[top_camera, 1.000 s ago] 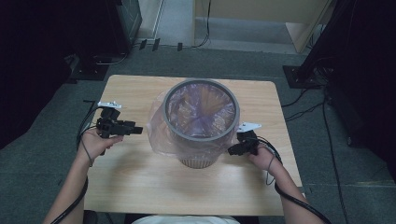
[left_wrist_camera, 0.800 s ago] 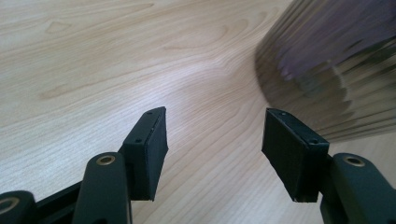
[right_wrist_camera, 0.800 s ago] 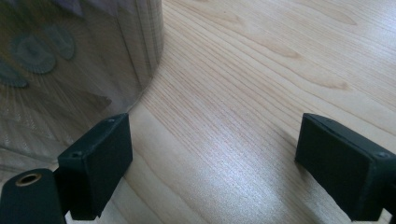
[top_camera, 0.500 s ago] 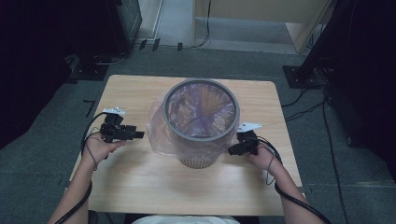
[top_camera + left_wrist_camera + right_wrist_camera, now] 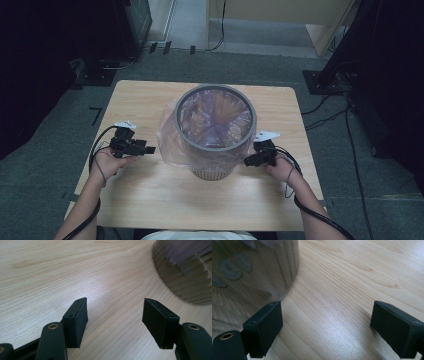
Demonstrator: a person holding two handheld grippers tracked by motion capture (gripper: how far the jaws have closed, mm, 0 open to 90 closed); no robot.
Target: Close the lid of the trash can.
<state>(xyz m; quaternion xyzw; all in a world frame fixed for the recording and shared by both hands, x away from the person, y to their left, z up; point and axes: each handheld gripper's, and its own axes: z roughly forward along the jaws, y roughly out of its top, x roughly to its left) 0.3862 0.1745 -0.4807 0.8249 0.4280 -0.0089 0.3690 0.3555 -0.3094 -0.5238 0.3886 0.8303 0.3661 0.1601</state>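
Observation:
A round bin with a grey rim [image 5: 216,148] stands in the middle of the wooden table [image 5: 150,200]. A clear, purplish plastic bag [image 5: 169,141] lines it and drapes over its outside. My left gripper [image 5: 149,149] is low over the table to the bin's left and points at it. Its jaws are open and have just been opening, with nothing between them [image 5: 115,315]; the bin's ribbed wall [image 5: 185,277] is ahead to the right. My right gripper [image 5: 248,161] sits at the bin's right side, open and empty [image 5: 325,325], with its left pad [image 5: 265,327] close to the bag-covered wall [image 5: 249,277].
Bare wood lies in front of the bin and beside both hands. Dark equipment stands [image 5: 125,20] and cables [image 5: 325,107] ring the table on the grey floor. A cable trails from each gripper along the forearms.
My left gripper has sunk toward the tabletop and come a little nearer the person, with its jaws slightly wider. The right gripper and the bin have not moved.

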